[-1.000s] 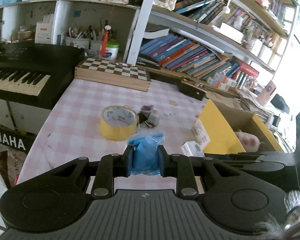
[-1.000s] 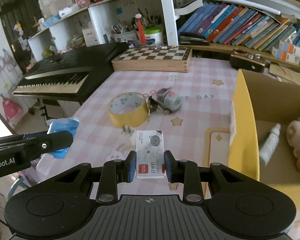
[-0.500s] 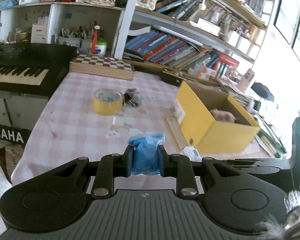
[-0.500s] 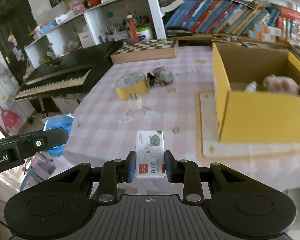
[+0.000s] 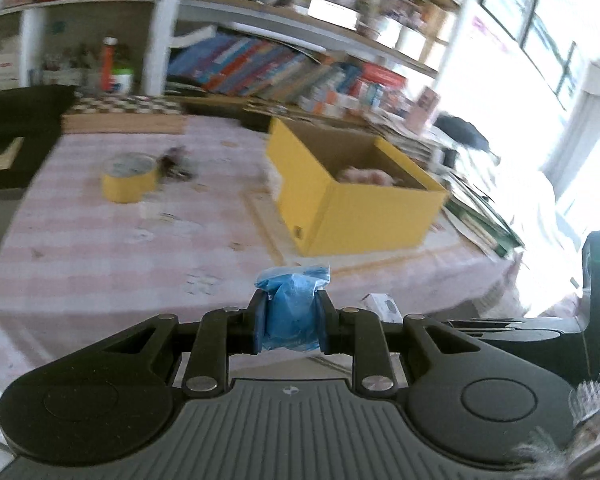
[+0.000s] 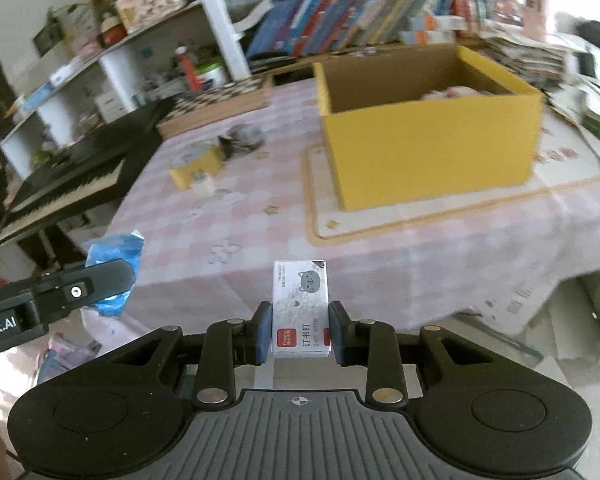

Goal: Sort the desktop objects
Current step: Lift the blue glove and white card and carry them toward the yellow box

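Note:
My left gripper [image 5: 290, 322] is shut on a crumpled blue plastic packet [image 5: 292, 308], held off the near edge of the pink checked table [image 5: 120, 248]. My right gripper [image 6: 300, 334] is shut on a small white staple box [image 6: 301, 304], also held off the table's near edge. The open yellow cardboard box [image 6: 428, 148] stands on the table's right side with a pink plush toy [image 5: 364, 176] inside. The left gripper with the blue packet [image 6: 116, 252] shows at the left of the right wrist view.
A yellow tape roll [image 5: 129, 178], a small white item [image 6: 203, 184] and a dark key bundle [image 6: 240, 140] lie on the left part of the table. A chessboard box [image 5: 124, 118], a black keyboard [image 6: 72, 180] and bookshelves [image 5: 284, 68] lie beyond.
Both grippers have pulled back from the table and swung right, each still holding its object. The table's near edge and the whole yellow box have come into view.

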`<state>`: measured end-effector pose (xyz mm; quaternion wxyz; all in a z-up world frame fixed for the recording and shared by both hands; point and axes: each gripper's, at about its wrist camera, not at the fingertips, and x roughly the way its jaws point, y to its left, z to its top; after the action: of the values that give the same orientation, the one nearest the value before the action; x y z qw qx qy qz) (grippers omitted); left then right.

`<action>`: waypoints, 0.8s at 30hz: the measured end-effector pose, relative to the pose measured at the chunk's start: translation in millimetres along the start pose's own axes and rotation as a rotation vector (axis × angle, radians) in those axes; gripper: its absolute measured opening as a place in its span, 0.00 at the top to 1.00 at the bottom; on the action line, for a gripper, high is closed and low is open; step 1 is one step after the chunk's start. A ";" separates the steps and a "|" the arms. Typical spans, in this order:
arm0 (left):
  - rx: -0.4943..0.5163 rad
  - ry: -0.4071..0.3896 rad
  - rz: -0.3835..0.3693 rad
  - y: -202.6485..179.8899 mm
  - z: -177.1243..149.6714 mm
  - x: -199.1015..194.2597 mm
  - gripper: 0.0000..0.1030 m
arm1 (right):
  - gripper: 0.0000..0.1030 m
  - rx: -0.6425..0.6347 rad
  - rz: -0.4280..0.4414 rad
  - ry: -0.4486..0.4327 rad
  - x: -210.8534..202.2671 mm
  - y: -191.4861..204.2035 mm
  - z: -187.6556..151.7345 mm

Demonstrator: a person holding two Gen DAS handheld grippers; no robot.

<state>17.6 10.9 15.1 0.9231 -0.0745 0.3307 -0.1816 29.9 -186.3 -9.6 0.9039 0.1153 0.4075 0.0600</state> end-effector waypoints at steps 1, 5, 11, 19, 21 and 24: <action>0.008 0.006 -0.014 -3.4 -0.3 1.8 0.79 | 0.71 0.014 -0.011 -0.001 -2.5 -4.8 -2.0; 0.036 0.026 -0.064 -19.3 -2.6 10.1 0.79 | 0.71 0.064 -0.051 -0.002 -11.8 -22.9 -9.7; 0.056 0.050 -0.114 -35.8 -5.2 20.2 0.79 | 0.71 0.086 -0.085 0.001 -19.3 -36.5 -15.6; 0.065 0.071 -0.149 -53.4 -1.0 38.4 0.79 | 0.71 0.124 -0.119 0.013 -20.5 -60.6 -13.6; 0.065 0.071 -0.151 -56.6 1.1 42.4 0.79 | 0.71 0.121 -0.118 0.014 -20.3 -65.3 -11.1; 0.068 0.069 -0.154 -62.7 6.2 50.4 0.79 | 0.71 0.120 -0.118 0.014 -18.8 -71.4 -6.0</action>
<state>39.7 -66.3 6.6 0.8965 -0.0620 0.3494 -0.2654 14.0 -258.1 -18.3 0.8946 0.1445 0.4226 -0.0172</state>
